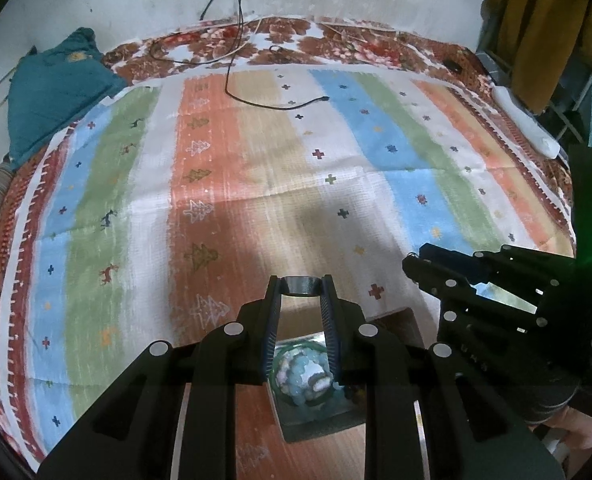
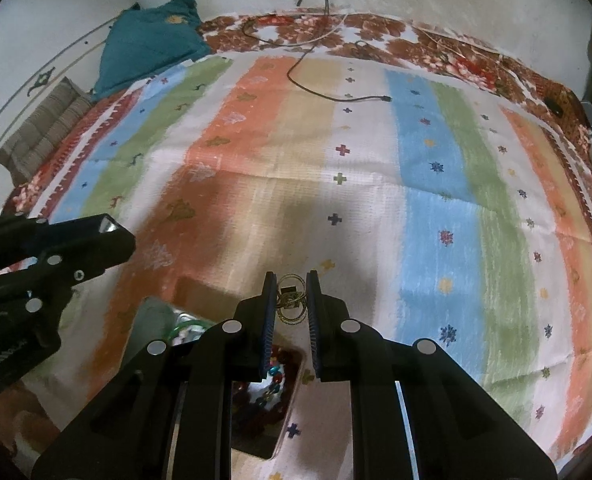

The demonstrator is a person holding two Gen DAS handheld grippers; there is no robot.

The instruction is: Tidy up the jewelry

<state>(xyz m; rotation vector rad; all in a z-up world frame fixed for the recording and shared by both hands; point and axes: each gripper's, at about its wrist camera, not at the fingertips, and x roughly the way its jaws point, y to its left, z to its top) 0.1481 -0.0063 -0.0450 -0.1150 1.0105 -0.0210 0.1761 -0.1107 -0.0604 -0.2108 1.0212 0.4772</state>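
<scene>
My left gripper (image 1: 300, 283) is shut on a dark metal ring-shaped piece (image 1: 300, 285) held between its fingertips above the striped cloth. Below it a box compartment (image 1: 315, 426) holds pale blue and white beaded jewelry (image 1: 305, 376). My right gripper (image 2: 292, 280) is partly open around a bunch of thin gold bangles (image 2: 291, 300) with a small dark tag; whether the pads touch them I cannot tell. Below it a box compartment (image 2: 256, 436) holds dark beads and colourful pieces (image 2: 274, 380). The right gripper also shows in the left wrist view (image 1: 415, 264), the left one in the right wrist view (image 2: 108, 226).
A striped, patterned cloth (image 1: 256, 184) covers the bed. A black cable (image 1: 280, 106) lies at the far side. A teal pillow (image 1: 52, 88) sits at the far left, a white object (image 1: 523, 120) at the right edge. A second open box section (image 2: 164, 320) lies left of the right gripper.
</scene>
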